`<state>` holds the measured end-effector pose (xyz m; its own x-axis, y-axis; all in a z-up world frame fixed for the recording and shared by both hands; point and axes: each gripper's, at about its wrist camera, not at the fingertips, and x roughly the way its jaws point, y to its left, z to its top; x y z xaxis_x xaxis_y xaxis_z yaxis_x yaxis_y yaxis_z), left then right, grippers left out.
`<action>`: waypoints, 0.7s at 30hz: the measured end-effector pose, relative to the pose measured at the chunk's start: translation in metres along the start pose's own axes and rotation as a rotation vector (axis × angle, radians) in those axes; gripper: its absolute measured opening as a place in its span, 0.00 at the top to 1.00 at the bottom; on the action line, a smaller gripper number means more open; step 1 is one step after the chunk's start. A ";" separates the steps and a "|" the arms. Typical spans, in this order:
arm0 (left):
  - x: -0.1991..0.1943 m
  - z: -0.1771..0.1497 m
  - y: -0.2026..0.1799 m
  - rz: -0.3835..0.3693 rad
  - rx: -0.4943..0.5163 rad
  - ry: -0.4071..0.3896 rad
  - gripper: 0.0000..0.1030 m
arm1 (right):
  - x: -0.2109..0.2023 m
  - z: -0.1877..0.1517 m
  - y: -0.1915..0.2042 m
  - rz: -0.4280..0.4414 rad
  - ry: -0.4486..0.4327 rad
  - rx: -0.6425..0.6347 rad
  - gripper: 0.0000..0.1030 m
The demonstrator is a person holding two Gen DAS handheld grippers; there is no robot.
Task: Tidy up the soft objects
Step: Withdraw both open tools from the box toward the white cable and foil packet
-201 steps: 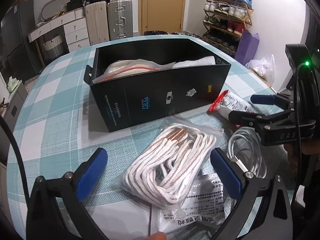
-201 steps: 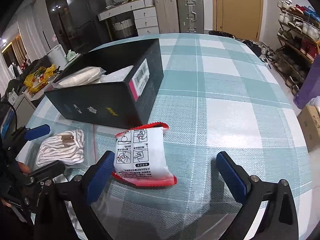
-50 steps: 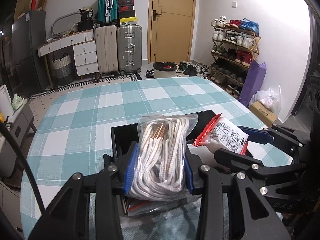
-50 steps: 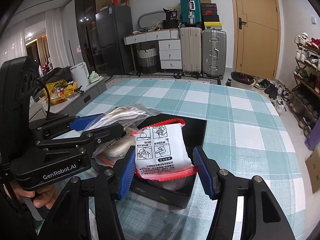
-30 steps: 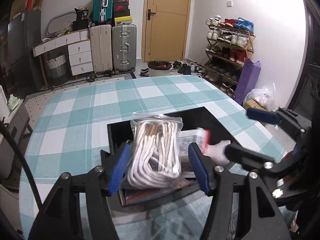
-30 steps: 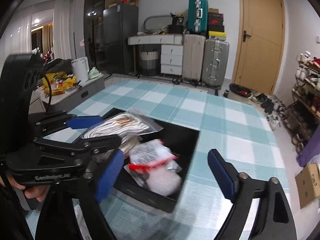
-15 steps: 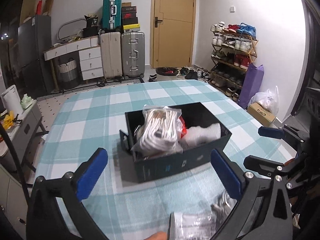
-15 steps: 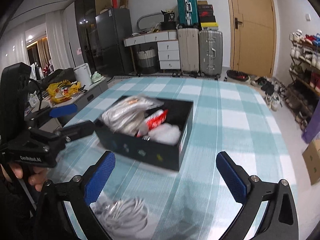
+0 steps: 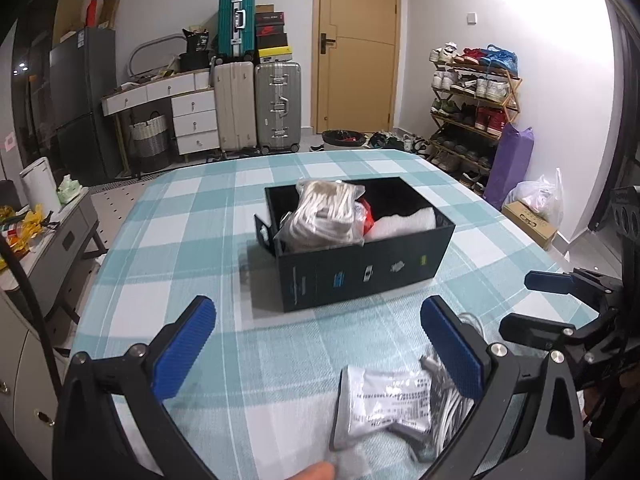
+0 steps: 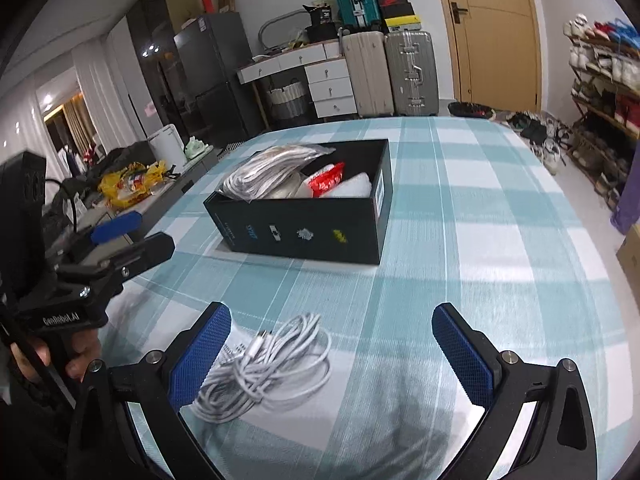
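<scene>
A black box [image 9: 360, 272] stands mid-table, also in the right wrist view [image 10: 304, 236]. In it lie a bagged bundle of white rope [image 9: 324, 216], a red-and-white packet [image 10: 326, 184] and white padding [image 9: 404, 222]. My left gripper [image 9: 320, 344] is open and empty, back from the box, above a silver printed pouch [image 9: 380, 408]. My right gripper [image 10: 332, 356] is open and empty; a loose white cable coil [image 10: 268, 368] lies by its left finger. The cable also shows in the left wrist view [image 9: 452, 412].
The table wears a teal-and-white check cloth [image 10: 460, 240]. Each gripper shows in the other's view: the right one at the right edge [image 9: 568, 312], the left one at the left edge [image 10: 92, 264]. Suitcases, drawers and a shoe rack stand beyond.
Both grippers let go of the rope bag and the red packet into the box, opened wide, and pulled back toward the near table edge, where the cable and pouch lie.
</scene>
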<state>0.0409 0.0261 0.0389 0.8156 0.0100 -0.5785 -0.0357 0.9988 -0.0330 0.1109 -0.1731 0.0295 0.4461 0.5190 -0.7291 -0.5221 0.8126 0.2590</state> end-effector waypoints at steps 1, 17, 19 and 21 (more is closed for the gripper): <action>-0.001 -0.002 0.001 0.002 -0.005 -0.002 0.00 | 0.000 -0.002 0.000 0.001 0.006 0.003 0.01; 0.007 -0.044 0.008 0.004 -0.031 0.030 0.00 | 0.018 -0.029 0.019 0.039 0.092 0.022 0.01; 0.006 -0.045 0.008 0.001 -0.035 0.024 0.00 | 0.022 -0.031 0.024 0.058 0.105 0.018 0.01; 0.005 -0.046 0.009 -0.005 -0.043 0.021 0.00 | 0.024 -0.033 0.030 0.071 0.113 0.005 0.01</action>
<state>0.0184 0.0330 -0.0015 0.8035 0.0040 -0.5953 -0.0571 0.9959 -0.0704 0.0824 -0.1453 -0.0009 0.3231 0.5423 -0.7756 -0.5460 0.7762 0.3152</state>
